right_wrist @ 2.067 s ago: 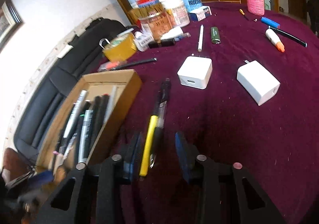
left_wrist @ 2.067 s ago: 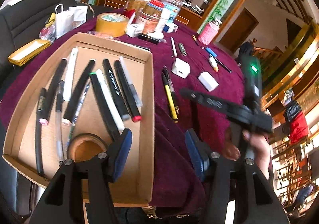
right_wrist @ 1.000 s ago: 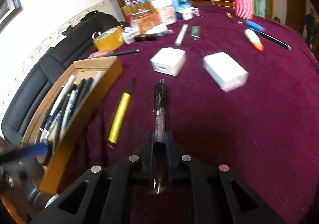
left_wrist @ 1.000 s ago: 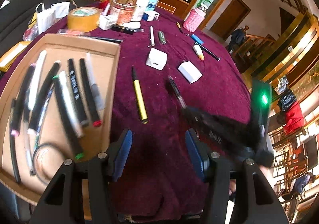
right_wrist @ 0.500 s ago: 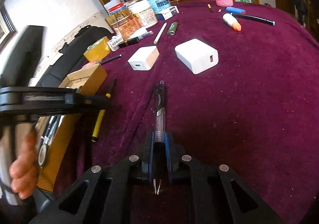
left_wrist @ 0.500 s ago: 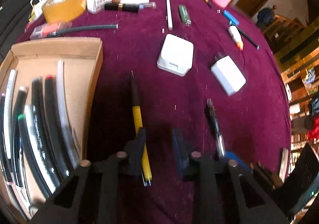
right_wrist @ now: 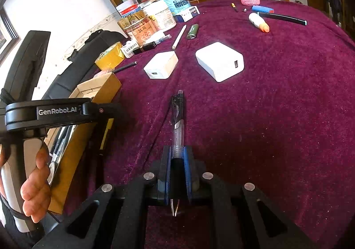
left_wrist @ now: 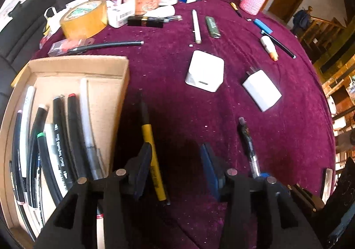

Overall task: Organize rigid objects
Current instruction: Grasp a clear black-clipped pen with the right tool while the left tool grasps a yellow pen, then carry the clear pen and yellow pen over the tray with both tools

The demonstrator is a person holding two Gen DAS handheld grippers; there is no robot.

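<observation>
Since two seconds ago the left hand-held gripper (left_wrist: 175,167) has swung off the cardboard box (left_wrist: 124,65) and come down over the yellow pen (left_wrist: 153,160), while the right hand-held gripper (right_wrist: 177,173) has clamped a clear ballpoint pen (right_wrist: 178,129) that then lay beside the yellow one. The left jaws are opening, with the yellow pen between them near the left pad, flat on the cloth and apparently not pinched. The right jaws are closed tight on the ballpoint, its far end low over the cloth. The box at the table's left edge already holds a row of markers (left_wrist: 60,138) and pens, so the sorting looks well advanced; two white chargers (left_wrist: 205,73), a white stylus, a green lighter and a few pens farther back are left loose. The table (left_wrist: 288,127) wears a crumb-flecked maroon cloth, with jars, a tape roll (left_wrist: 83,18) and a pink-sleeved bottle at the back, in a wood-trimmed room with a black leather sofa
</observation>
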